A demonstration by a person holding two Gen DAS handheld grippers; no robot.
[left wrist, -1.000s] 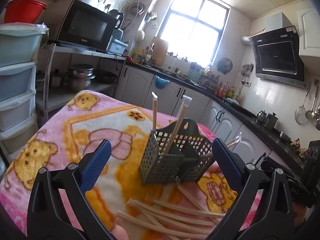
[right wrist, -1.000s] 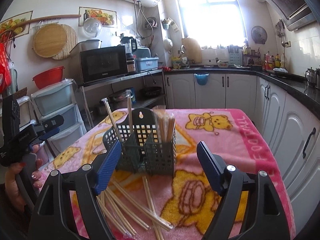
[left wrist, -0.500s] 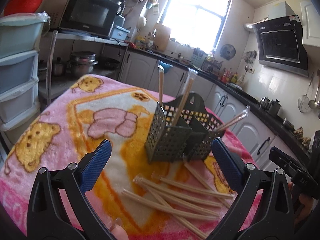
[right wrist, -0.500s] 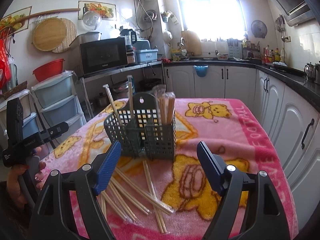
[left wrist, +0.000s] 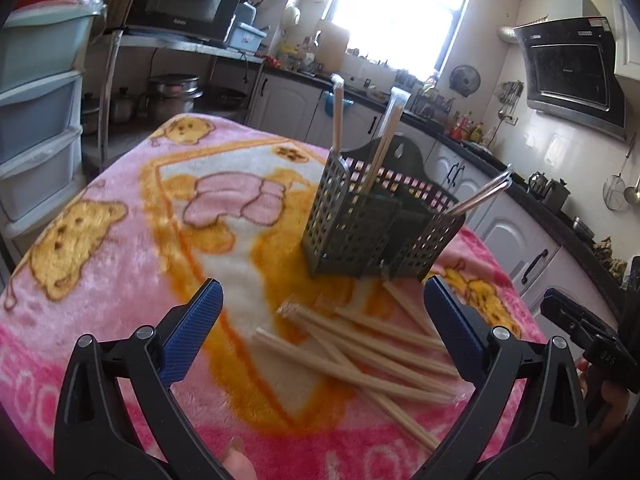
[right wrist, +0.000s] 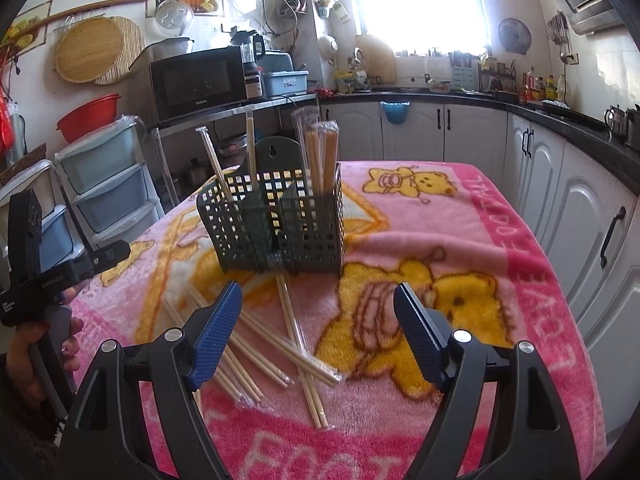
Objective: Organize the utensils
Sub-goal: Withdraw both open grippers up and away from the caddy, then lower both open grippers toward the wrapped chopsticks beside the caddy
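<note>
A dark green perforated utensil holder (left wrist: 376, 236) (right wrist: 280, 224) stands on a pink bear-print blanket (left wrist: 120, 240) (right wrist: 440, 240). Wrapped chopstick pairs stand in its compartments, a bundle (right wrist: 320, 156) in one. Several wrapped chopstick pairs (left wrist: 372, 352) (right wrist: 280, 344) lie loose on the blanket in front of it. My left gripper (left wrist: 324, 324) is open and empty, above the near end of the loose chopsticks. My right gripper (right wrist: 318, 328) is open and empty, above the loose chopsticks. Each gripper shows at the edge of the other's view.
Plastic drawers (right wrist: 108, 184) and a shelf with a microwave (right wrist: 196, 80) stand left of the table. White kitchen cabinets (right wrist: 560, 184) run along the back and right. The blanket's front edge lies under the grippers.
Both grippers have tilted down and drawn back from the holder, so the loose chopsticks show higher in both views. Both stay open and empty.
</note>
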